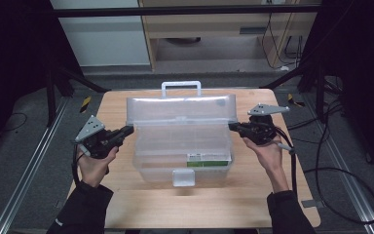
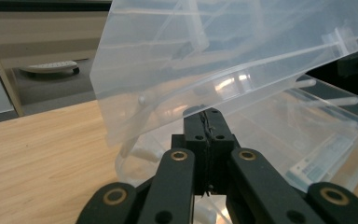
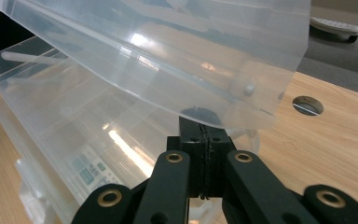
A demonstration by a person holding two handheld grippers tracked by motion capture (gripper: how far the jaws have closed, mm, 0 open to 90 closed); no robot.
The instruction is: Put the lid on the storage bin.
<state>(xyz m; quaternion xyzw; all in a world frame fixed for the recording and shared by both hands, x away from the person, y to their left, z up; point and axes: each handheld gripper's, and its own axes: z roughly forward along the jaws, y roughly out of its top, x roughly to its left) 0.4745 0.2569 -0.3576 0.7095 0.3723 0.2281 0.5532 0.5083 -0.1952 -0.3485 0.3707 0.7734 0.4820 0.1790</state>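
I see a pale wooden table (image 1: 141,204) under my forearms, grey floor around it. My left gripper (image 1: 126,130) and right gripper (image 1: 234,127), jaws pressed shut with nothing between them, sit under the ends of a clear plastic toolbox's (image 1: 182,161) raised lid (image 1: 181,108) at mid-table. Beyond stands a wooden cabinet (image 1: 224,29).

Both forearms come in from the bottom of the high view, in dark sleeves. The left hand (image 1: 95,165) holds the left claw (image 1: 126,130), pointing right. The right hand (image 1: 269,152) holds the right claw (image 1: 233,126), pointing left. In both gripper views the jaws are pressed together; whether they pinch something thin is hard to tell.
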